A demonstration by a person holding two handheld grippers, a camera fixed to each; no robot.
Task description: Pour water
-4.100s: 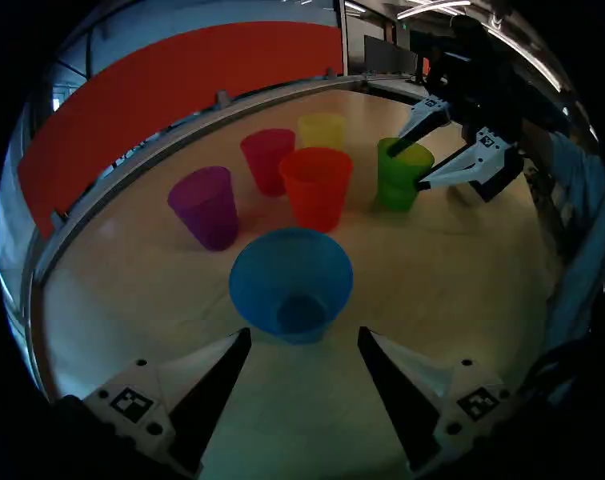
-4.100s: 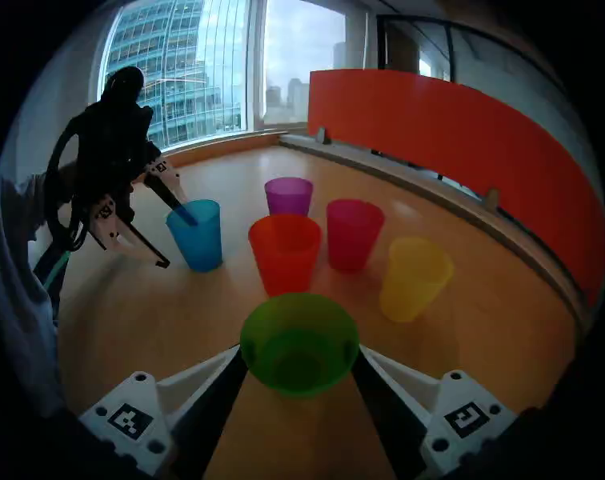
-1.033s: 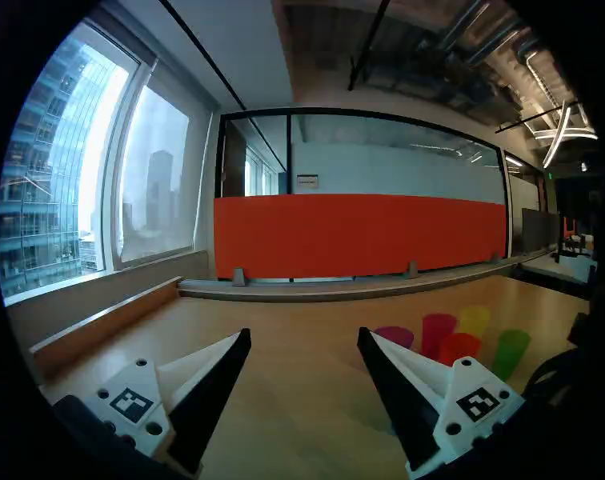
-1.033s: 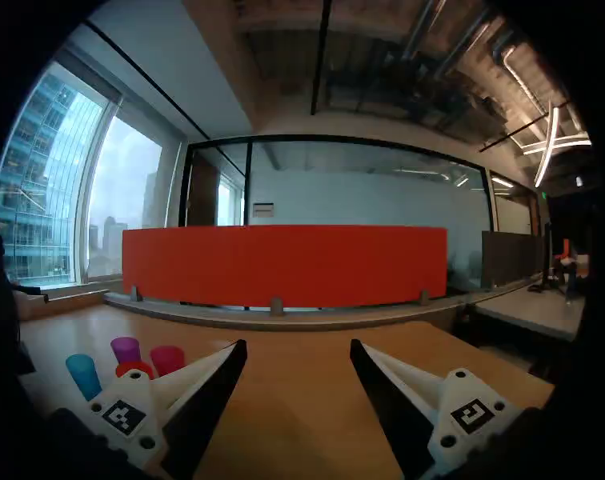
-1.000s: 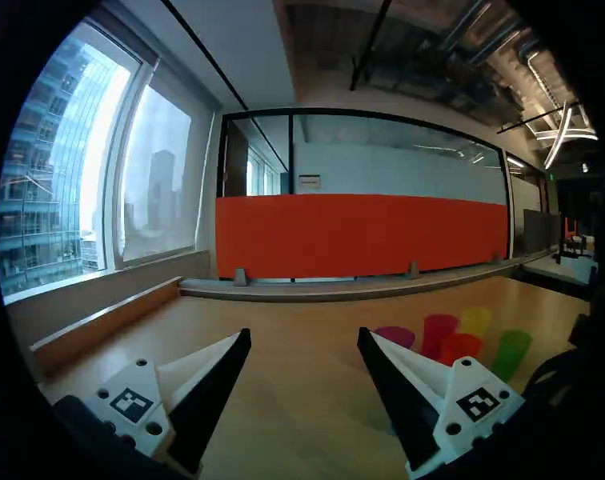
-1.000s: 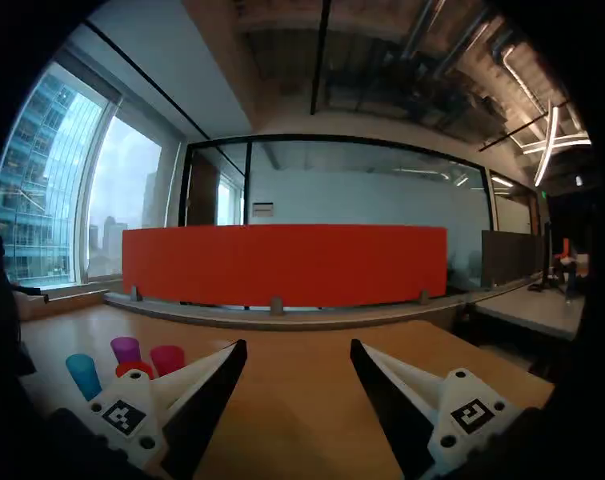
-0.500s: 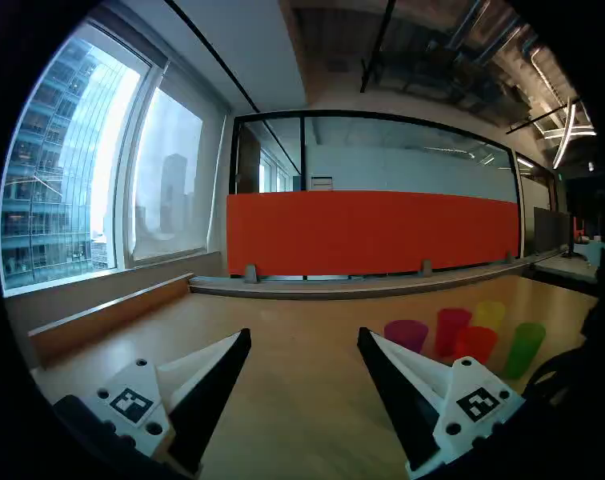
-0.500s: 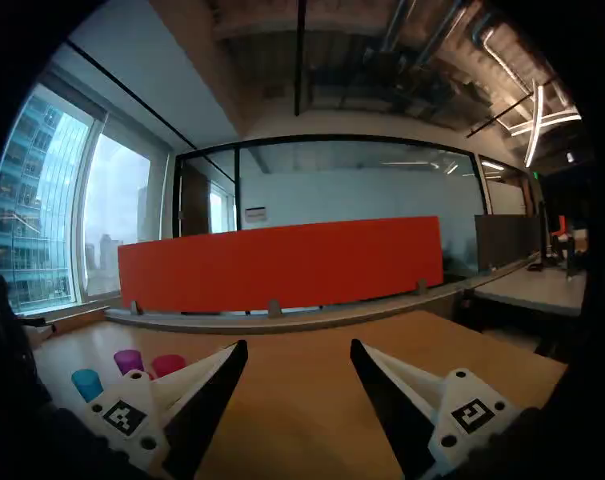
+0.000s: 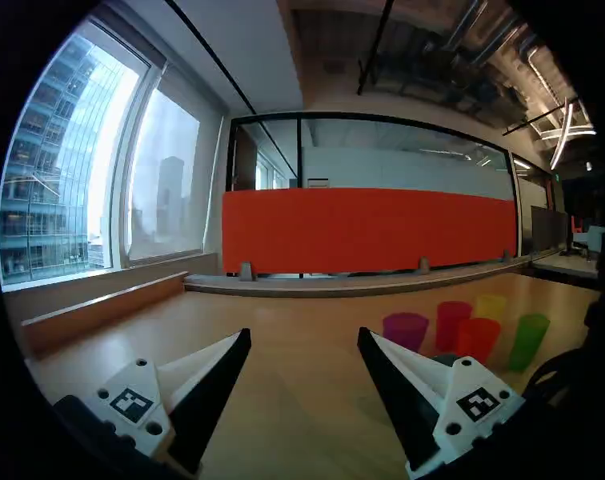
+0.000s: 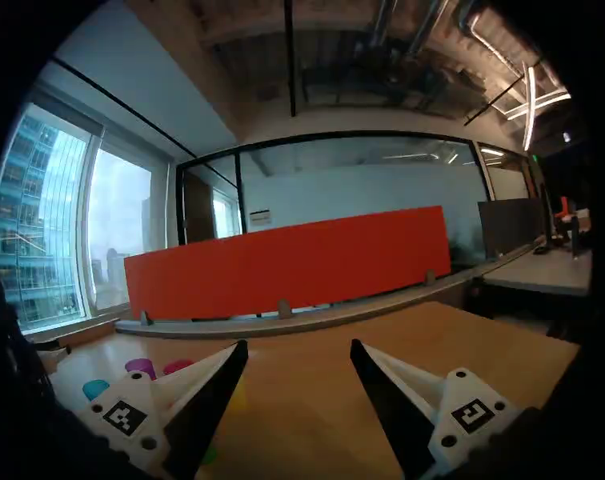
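Observation:
In the left gripper view my left gripper (image 9: 302, 352) stands open and holds nothing, low over the wooden table (image 9: 302, 400). Right of it stand a purple cup (image 9: 405, 330), a pink cup (image 9: 452, 317), an orange cup (image 9: 478, 338), a yellow cup (image 9: 490, 305) and a green cup (image 9: 530, 339). In the right gripper view my right gripper (image 10: 298, 364) is open and holds nothing. Behind its left finger peek a blue cup (image 10: 95, 389), the purple cup (image 10: 140, 366) and the pink cup (image 10: 178, 366). Whether any cup holds water cannot be seen.
A long orange panel (image 9: 366, 230) stands on a rail along the table's far edge. Large windows (image 9: 70, 184) lie to the left. A glass wall (image 10: 358, 192) rises behind the panel. Another desk (image 10: 542, 276) sits at the right.
Since about 4 s ago both grippers have left the blue and green cups and pulled back. In the last second the left view turned slightly right; the right view tilted upward.

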